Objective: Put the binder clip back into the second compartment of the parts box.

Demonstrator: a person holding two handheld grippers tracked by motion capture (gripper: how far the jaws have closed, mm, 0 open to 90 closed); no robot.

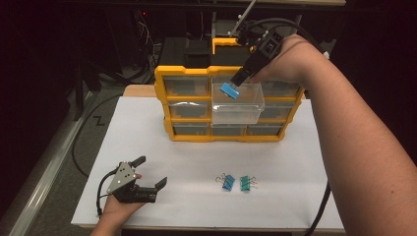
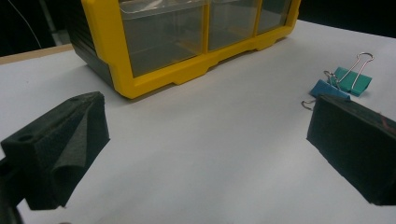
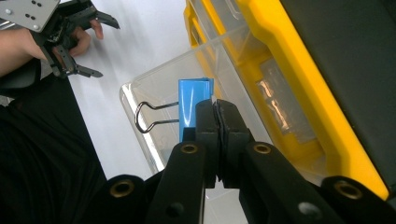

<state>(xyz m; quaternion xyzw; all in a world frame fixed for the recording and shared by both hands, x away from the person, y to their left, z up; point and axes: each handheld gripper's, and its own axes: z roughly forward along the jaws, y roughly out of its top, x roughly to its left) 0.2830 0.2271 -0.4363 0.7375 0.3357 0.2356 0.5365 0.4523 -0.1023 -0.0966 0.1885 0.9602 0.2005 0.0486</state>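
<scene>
**Inspector:** Status of the sorting job?

**Assistant:** One item is in transit. The right tool (image 1: 242, 78) is clamped on a blue metal binder clip with wire handles (image 3: 192, 109), holding it above the clear plastic drawer (image 1: 238, 112) that stands pulled out from the middle of the yellow-framed parts organiser (image 1: 163, 101). In the right gripper view the clip hangs over the drawer's open top, not yet released.

**Inspector:** Anything already in that drawer?

**Assistant:** I cannot tell; its transparent walls show no contents clearly.

**Inspector:** What is outstanding?

**Assistant:** Two clips lie on the white worktop (image 1: 196, 162) in front of the organiser: a second blue binder clip (image 1: 226, 182) and a teal-green binder clip (image 1: 245, 184), just beside each other.

**Inspector:** The other hand?

**Assistant:** The left tool (image 1: 152, 173) rests low at the near left of the worktop, jaws spread wide, gripping nothing, well apart from the two clips.

**Inspector:** Assessment?

**Assistant:** In my judgement, roughly a third along: first clip at the point of deposit, two to collect, and the drawer to be pushed shut.
</scene>
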